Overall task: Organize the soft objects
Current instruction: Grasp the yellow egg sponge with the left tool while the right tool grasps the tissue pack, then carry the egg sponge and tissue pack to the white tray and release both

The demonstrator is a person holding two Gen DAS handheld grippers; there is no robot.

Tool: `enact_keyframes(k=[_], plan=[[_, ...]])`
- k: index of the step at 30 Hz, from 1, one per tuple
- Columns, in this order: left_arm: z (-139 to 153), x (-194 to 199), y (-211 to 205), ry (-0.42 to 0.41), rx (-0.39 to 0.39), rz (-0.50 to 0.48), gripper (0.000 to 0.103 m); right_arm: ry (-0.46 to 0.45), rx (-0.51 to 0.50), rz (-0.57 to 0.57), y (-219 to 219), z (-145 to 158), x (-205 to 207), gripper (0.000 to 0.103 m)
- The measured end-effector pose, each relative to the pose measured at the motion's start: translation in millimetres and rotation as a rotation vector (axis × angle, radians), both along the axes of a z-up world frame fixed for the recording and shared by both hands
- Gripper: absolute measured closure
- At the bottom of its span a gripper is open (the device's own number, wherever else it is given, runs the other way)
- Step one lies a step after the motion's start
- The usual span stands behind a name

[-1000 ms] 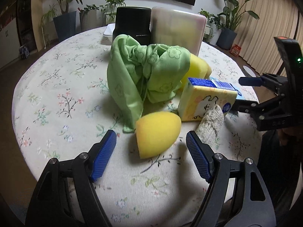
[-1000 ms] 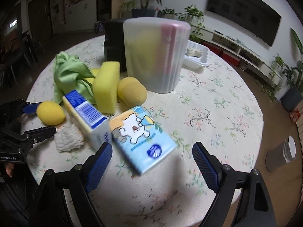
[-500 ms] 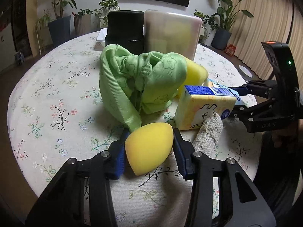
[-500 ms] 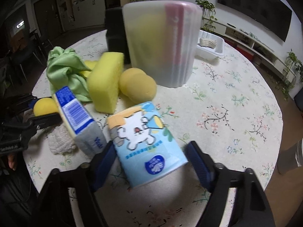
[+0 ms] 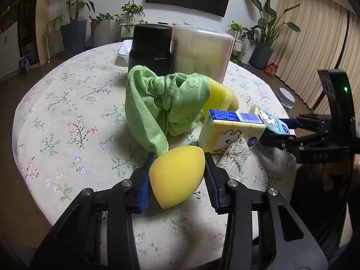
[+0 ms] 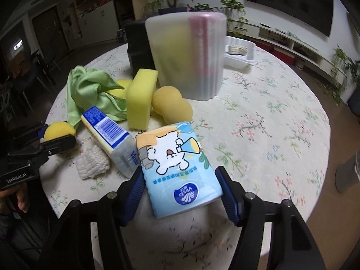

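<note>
My left gripper point(image 5: 177, 180) is shut on a yellow egg-shaped sponge point(image 5: 175, 175), lifted a little off the tablecloth; it also shows in the right wrist view point(image 6: 59, 130). My right gripper point(image 6: 180, 189) is shut on a blue tissue pack with a cartoon bear point(image 6: 177, 164), seen from the left wrist view too point(image 5: 270, 123). A yellow tissue pack point(image 5: 229, 132) stands beside it. A green cloth point(image 5: 166, 105), a yellow block sponge point(image 6: 140, 96), a peanut-shaped sponge point(image 6: 172, 104) and a white knit cloth point(image 6: 92, 164) lie nearby.
A translucent bin point(image 6: 186, 54) holding yellow and pink things and a black bin point(image 5: 150, 45) stand at the back of the round flowered table point(image 6: 270, 123). A white tray point(image 6: 240, 54) with a rope coil sits behind them. Potted plants stand beyond.
Both grippers closed from wide open: the left onto the egg sponge, the right onto the blue tissue pack. Both now hold their objects slightly raised.
</note>
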State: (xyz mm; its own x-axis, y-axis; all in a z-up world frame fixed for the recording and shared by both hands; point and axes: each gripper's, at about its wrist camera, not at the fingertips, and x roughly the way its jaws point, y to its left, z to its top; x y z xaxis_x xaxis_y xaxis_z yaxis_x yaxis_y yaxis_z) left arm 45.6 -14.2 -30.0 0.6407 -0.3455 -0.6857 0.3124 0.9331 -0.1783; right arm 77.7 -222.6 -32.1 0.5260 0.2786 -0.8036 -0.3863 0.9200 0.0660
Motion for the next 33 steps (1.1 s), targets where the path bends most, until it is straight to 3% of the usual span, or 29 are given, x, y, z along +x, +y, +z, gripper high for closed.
enact_keyframes(k=[14, 20, 29, 33], plan=[[14, -21, 20, -0.028, -0.059, 0.028, 0.065, -0.03, 0.018, -0.078, -17, 22, -28, 0.038], [29, -17, 52, -0.034, -0.092, 0.092, 0.065, -0.049, 0.014, -0.111, -31, 33, -32, 0.038], [60, 27, 115, -0.065, -0.052, 0.179, 0.065, -0.071, -0.003, -0.223, -88, 51, -8, 0.038], [84, 71, 135, -0.101, 0.006, 0.19, 0.065, -0.081, -0.03, -0.295, -128, 60, 18, 0.038]])
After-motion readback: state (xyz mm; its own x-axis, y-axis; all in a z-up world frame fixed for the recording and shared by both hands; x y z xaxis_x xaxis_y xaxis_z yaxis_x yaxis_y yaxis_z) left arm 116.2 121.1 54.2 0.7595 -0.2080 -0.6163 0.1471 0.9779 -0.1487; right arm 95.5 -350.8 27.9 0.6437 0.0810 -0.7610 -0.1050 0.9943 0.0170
